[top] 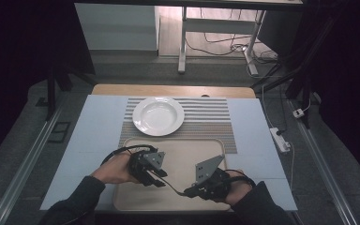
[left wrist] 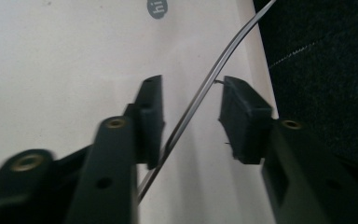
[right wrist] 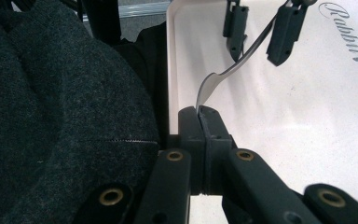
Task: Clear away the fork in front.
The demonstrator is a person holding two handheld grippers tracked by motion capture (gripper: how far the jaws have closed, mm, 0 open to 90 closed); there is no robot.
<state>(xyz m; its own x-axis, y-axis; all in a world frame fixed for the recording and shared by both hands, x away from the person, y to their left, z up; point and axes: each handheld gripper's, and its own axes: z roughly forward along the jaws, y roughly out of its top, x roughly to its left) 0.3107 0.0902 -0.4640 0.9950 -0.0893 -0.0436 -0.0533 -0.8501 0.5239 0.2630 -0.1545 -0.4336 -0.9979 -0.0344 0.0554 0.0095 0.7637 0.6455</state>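
Above a beige tray (top: 215, 150), the right gripper (right wrist: 199, 114) pinches a metal utensil (right wrist: 223, 70) by its broad end; its handle runs between the left gripper's (left wrist: 191, 116) spread jaws.

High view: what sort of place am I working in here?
Likely a lab or office test bench staged as a dining setup: a white plate on a striped placemat, a beige tray, with desk legs and loose cables behind.

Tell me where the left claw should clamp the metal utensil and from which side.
Clamp the thin handle, the free stretch already between the open left claw; close straight in from both flanks. The right claw pins the broad end edge-up over the tray.
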